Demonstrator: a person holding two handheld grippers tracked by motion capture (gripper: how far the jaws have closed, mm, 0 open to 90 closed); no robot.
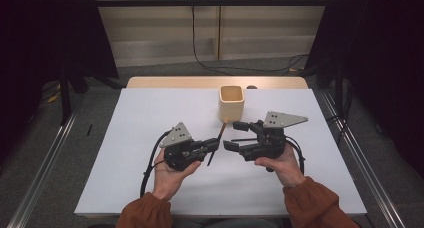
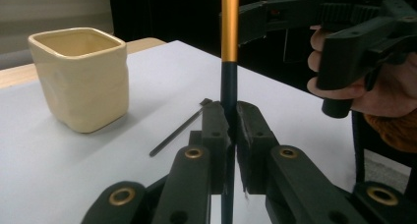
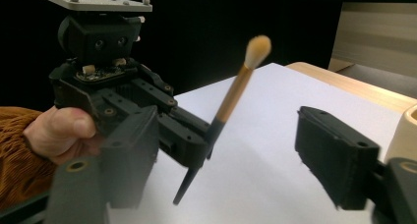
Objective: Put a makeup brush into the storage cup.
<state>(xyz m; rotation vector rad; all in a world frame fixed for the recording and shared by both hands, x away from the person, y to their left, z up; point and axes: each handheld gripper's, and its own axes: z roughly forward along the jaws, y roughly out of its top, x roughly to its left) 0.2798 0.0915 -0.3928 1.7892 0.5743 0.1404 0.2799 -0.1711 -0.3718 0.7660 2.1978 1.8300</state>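
The cup [image 1: 232,103] stands open on the table [image 1: 150,118]; its contents cannot be told. The left gripper [image 1: 214,146] pinches a brush [image 1: 218,140]; the right gripper [image 1: 233,135] is spread, holding nothing.

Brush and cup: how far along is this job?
Done: the left gripper is shut on the brush, lifted off the table. In hand: the right gripper stands open beside it. Left, probably: the cup has no brush in it yet.
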